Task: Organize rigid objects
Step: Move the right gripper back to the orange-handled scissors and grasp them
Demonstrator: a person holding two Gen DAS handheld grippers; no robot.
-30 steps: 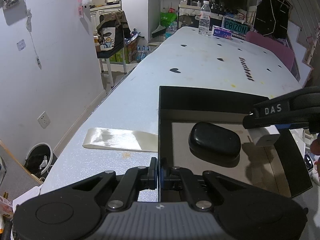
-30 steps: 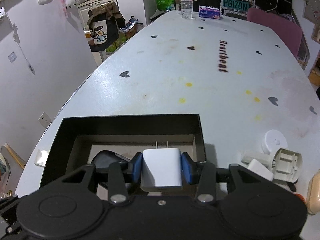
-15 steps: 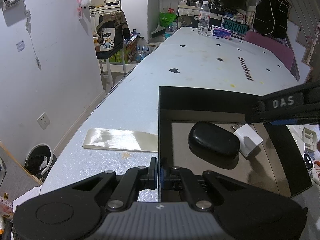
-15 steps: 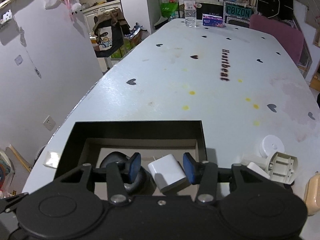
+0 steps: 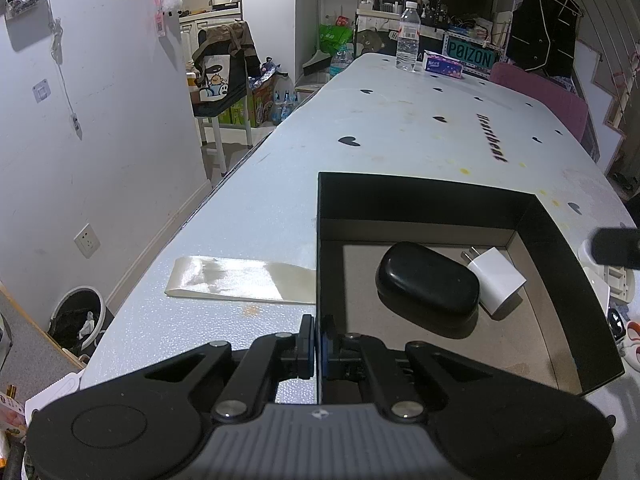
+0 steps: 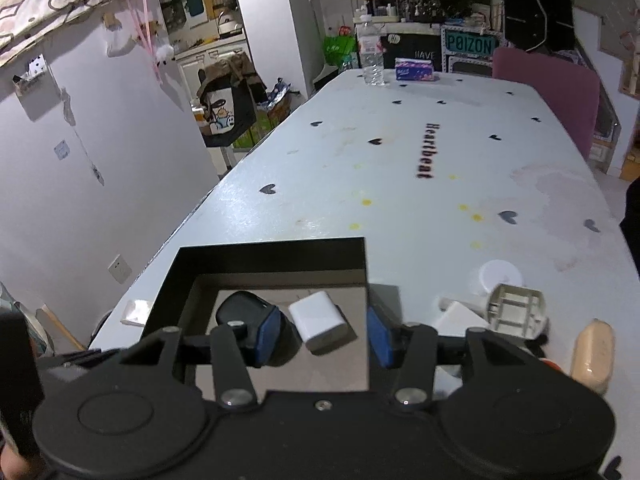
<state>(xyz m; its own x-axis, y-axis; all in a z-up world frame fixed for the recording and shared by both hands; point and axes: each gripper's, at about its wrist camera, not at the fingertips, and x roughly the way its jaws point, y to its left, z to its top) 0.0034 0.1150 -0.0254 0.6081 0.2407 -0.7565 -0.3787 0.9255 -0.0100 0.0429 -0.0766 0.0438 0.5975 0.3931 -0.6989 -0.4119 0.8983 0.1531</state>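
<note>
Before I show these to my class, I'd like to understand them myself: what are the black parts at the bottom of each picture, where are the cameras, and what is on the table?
There is no robot here. A person holds a pair of tongs in each hand, each with a wide-angle camera looking forward along its fingers. The black shapes at the bottom are the tongs themselves.

In the left camera's picture, the left tongs are shut on the side wall of a black box, steadying it. In the right camera's picture, the right tongs are open and hold nothing.

Inside the box lie a black case and a white charger. Outside it, a strip of tape lies on the white table, and white plastic parts and a beige object sit right of the box.
</note>
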